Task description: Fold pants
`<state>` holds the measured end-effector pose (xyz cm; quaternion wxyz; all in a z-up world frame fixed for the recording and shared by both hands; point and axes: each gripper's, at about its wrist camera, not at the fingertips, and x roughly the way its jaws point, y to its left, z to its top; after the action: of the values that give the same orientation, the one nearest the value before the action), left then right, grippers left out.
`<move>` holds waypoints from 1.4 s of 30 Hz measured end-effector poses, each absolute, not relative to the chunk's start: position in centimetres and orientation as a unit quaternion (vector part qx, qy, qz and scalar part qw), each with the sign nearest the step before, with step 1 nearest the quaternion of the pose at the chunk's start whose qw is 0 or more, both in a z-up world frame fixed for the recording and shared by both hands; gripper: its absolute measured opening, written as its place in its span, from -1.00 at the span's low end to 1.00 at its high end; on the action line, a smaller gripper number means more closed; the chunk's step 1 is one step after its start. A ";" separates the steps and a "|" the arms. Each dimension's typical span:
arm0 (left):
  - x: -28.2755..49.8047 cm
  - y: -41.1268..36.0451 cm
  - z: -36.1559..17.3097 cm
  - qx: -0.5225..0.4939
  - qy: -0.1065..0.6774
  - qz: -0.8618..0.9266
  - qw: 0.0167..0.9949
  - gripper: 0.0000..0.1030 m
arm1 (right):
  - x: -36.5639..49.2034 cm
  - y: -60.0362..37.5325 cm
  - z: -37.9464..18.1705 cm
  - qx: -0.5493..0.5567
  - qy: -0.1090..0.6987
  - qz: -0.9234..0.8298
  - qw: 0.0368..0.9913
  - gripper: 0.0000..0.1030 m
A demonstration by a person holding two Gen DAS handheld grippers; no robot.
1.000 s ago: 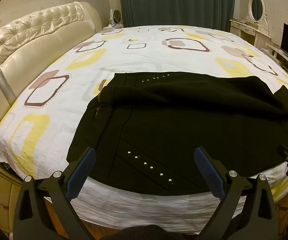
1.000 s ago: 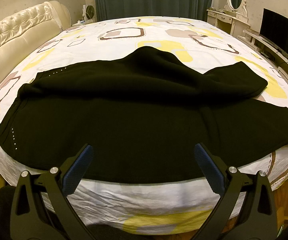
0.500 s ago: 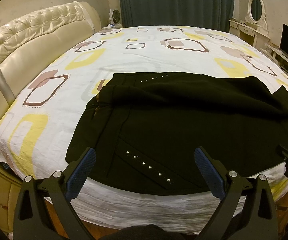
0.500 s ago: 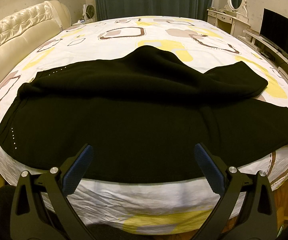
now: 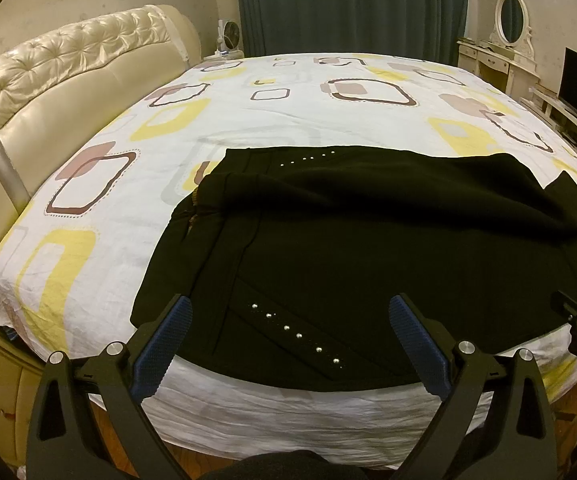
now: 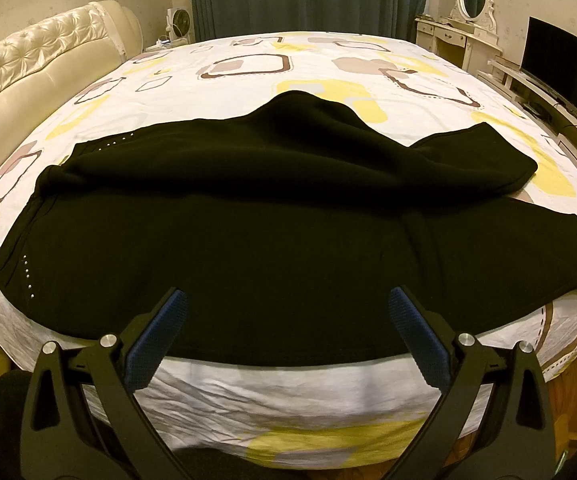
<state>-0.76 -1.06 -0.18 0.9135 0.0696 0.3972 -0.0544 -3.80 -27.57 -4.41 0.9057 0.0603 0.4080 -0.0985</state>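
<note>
Two sets of tongs, both spread wide and holding nothing, hover just off the near edge of the bed (image 5: 288, 420). Left tongs (image 5: 288, 320) look over the waist end of the pants (image 5: 348, 248), right tongs (image 6: 284, 312) over the middle of the legs.

Pants are black and lie sideways along the near edge, waist toward the left side of the bed, cuffs toward the right. Far leg looks flopped partway over the near one and bunched into a hump, so I'd say the fold is barely started, if at all.

Handling-wise: fabric looks thick and soft, maybe fleece-ish. It'll drape and sag, no stiffness to help, and a single pinch point will just drag a peak up. Probably not slippery on that wrinkled sheet (image 6: 288, 400), more likely to pull the sheet along.

Where I'd grab: left tongs on the near waist corner by the row of studs (image 5: 296, 334), right tongs on the near hem toward the cuff (image 6: 568, 256). Pinch both layers at the edge, lift together, keep tension between the two.
</note>
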 end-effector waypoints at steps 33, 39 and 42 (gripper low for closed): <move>14.9 11.0 -0.9 -0.071 0.490 -0.182 0.850 0.91 | 6.5 -34.9 -0.4 0.144 0.404 0.058 0.902 0.96; 23.3 9.9 -3.3 0.002 0.495 -0.193 0.847 0.91 | 16.7 -37.8 -0.6 0.153 0.452 0.104 0.873 0.96; 27.1 9.6 -4.8 0.002 0.509 -0.213 0.834 0.91 | 20.7 -37.6 -2.2 0.160 0.493 0.141 0.843 0.96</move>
<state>27.14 9.63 -4.85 0.8342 0.0021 0.5087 -0.2128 20.72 -37.60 -2.17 0.8434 0.1598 0.4932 0.1411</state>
